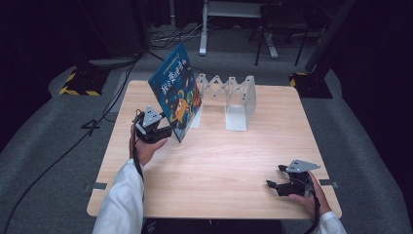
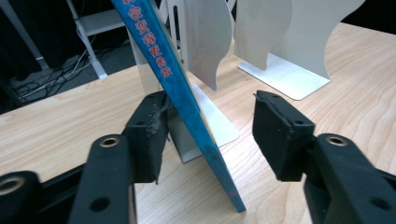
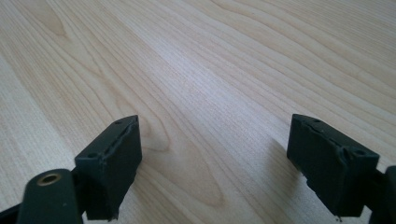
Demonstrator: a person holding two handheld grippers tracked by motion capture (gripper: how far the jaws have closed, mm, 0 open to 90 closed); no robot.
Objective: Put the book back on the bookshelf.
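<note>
wood grain, pale and running in long streaks, is seen on the table (image 1: 219, 165), whose near edge lies closest to the person. at the table's near right corner the right gripper (image 1: 278, 176) is held low over the bare board in a hand, its jaws spread wide with nothing between them; in the right gripper view (image 3: 215, 163) only light wood is seen in the gap. a white sleeve (image 1: 119, 200) is seen crossing the table's near left edge, and the left gripper (image 1: 169, 130) is carried beyond it, toward the table's left middle.

in the left gripper view the left gripper (image 2: 208, 135) is released: the blue book (image 2: 180, 98) passes between the jaws, tilted, its lower corner set on the wood, and the right pad is clearly parted from it. whether the left pad is touching the cover cannot be told.

from the high view the blue book (image 1: 176, 90) is seen leaning back toward the white bookend rack (image 1: 238, 100), which is placed at the table's far middle with its zigzag linkage stretched across. the book is set at the rack's left end.

beyond the table, grey carpet (image 1: 44, 146) is laid, black cables (image 1: 63, 151) are trailed over it at the table's left, yellow-and-black striped stand feet (image 1: 80, 83) are set past both far corners, and a white frame leg (image 1: 203, 29) is stood in the dark room behind.
</note>
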